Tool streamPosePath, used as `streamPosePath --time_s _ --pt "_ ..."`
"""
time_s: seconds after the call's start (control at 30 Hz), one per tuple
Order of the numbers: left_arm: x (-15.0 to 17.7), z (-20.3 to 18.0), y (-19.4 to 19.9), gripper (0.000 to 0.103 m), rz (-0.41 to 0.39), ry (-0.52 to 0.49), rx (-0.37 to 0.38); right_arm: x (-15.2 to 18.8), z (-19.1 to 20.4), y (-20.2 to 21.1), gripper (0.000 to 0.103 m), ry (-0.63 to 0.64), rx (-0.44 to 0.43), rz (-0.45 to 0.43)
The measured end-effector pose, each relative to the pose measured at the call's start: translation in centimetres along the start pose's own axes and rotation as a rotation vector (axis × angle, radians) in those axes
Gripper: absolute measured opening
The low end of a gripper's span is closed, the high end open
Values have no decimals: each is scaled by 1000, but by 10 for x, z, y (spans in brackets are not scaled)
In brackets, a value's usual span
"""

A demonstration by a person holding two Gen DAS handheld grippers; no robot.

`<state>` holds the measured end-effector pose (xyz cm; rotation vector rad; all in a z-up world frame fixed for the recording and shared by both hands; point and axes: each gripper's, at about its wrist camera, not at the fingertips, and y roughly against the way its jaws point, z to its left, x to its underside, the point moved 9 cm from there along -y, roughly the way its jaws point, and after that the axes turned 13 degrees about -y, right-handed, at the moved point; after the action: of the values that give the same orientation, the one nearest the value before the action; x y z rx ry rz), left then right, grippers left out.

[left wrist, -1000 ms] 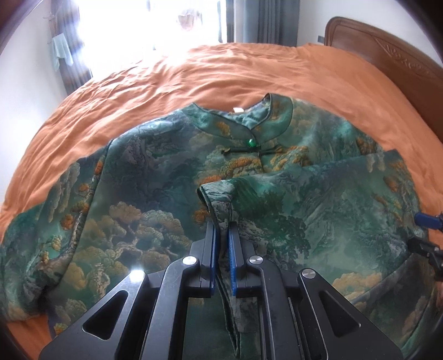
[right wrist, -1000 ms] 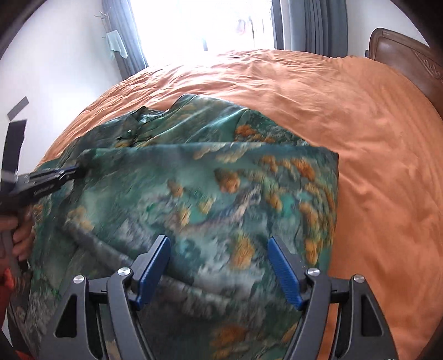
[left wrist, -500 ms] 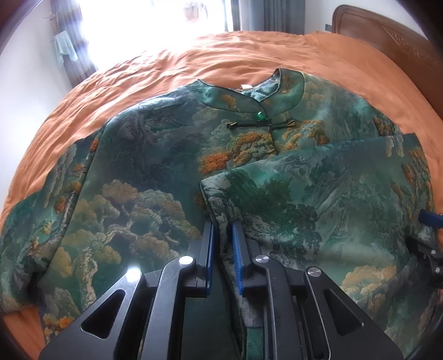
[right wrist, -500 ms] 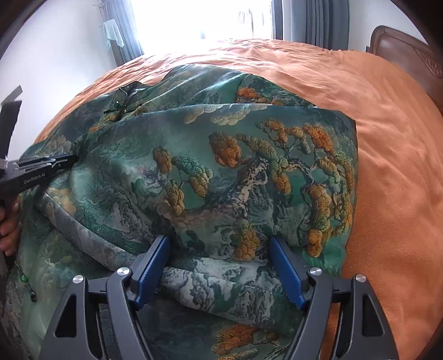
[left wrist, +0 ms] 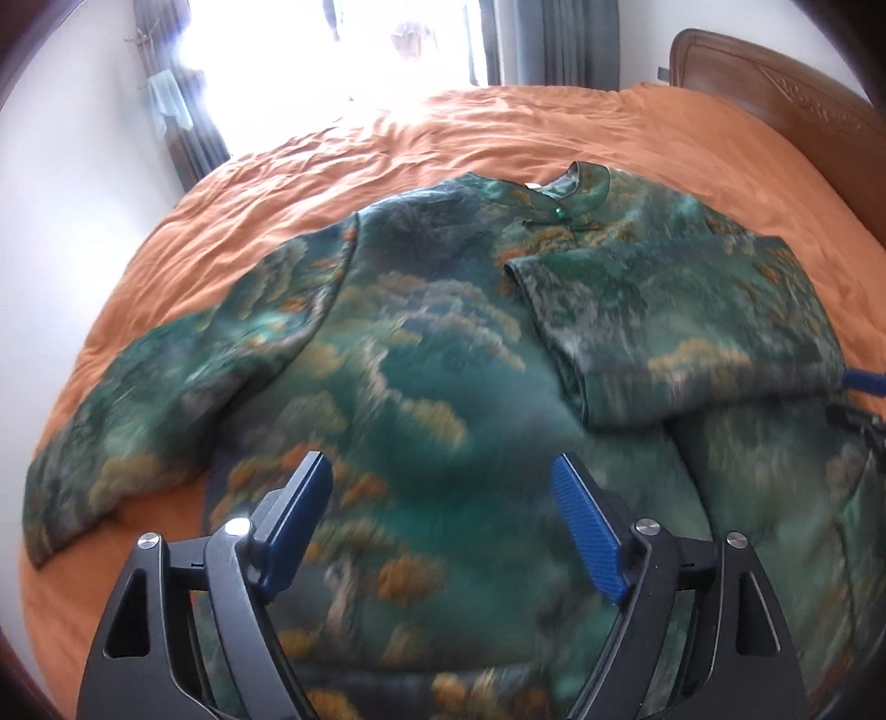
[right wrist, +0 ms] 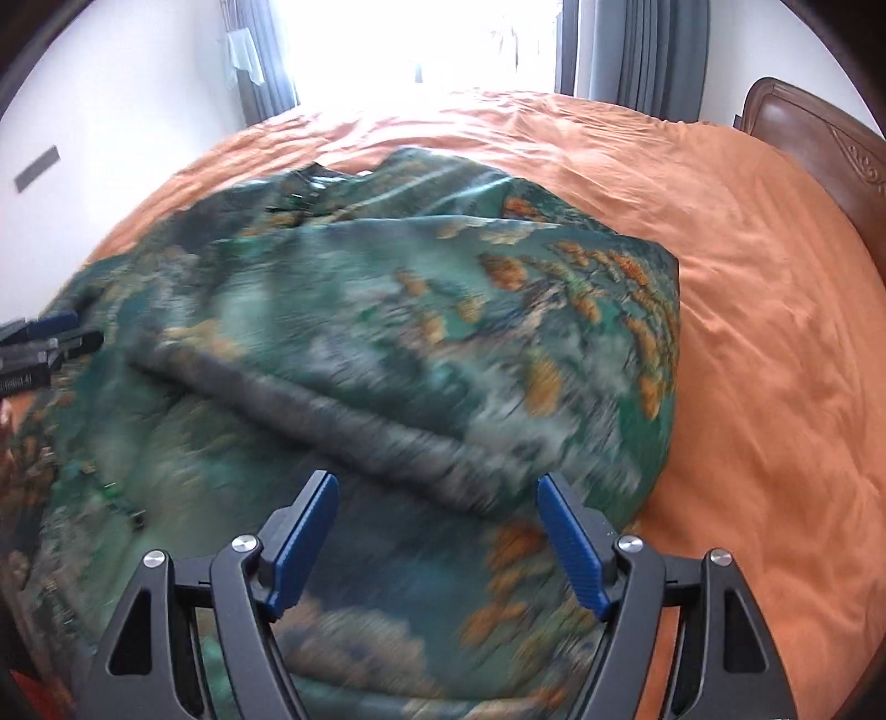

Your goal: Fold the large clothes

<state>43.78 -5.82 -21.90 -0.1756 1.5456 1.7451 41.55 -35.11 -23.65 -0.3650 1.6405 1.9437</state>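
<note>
1. Left wrist view: my left gripper (left wrist: 440, 520) stands with its blue pads spread wide and nothing between them, poised over the green landscape-print garment (left wrist: 421, 354).
2. That garment lies spread on the orange bedspread (left wrist: 421, 144), its stand collar (left wrist: 581, 183) toward one o'clock with a green bead button (left wrist: 559, 210) just below it.
3. One sleeve (left wrist: 166, 387) stretches flat toward nine o'clock; the other sleeve (left wrist: 675, 327) is folded inward across the chest, its cuff edge near twelve o'clock from my pads.
4. At three o'clock in this view, a blue tip of my right gripper (left wrist: 864, 382) pokes in at the frame edge, touching or just beside the folded sleeve; motion blur keeps me from telling which.
5. Right wrist view: my right gripper (right wrist: 437, 531) is likewise released, pads wide apart, empty, above the garment (right wrist: 387, 343).
6. The folded sleeve shows here as a thick rolled edge (right wrist: 332, 410) running from ten o'clock down toward my pads.
7. My left gripper (right wrist: 50, 338) enters at nine o'clock.
8. A carved wooden headboard (right wrist: 819, 138) rises at two o'clock, grey curtains (right wrist: 642, 50) at twelve.
</note>
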Motion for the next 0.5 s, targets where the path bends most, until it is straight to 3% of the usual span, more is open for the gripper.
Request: streamPosePath --time_s 0.1,0.23,0.33,0.5 --pt "15 0 14 87 -9 26 -3 8 5 7 76 -10 -15 -22" --pt "21 -5 20 88 -26 53 -9 26 10 -6 77 9 -6 28" --pt "19 -13 13 88 -20 49 -36 35 11 -18 87 29 39 11" --pt "18 -19 0 88 -4 76 -42 44 7 -29 95 -1 45 -1"
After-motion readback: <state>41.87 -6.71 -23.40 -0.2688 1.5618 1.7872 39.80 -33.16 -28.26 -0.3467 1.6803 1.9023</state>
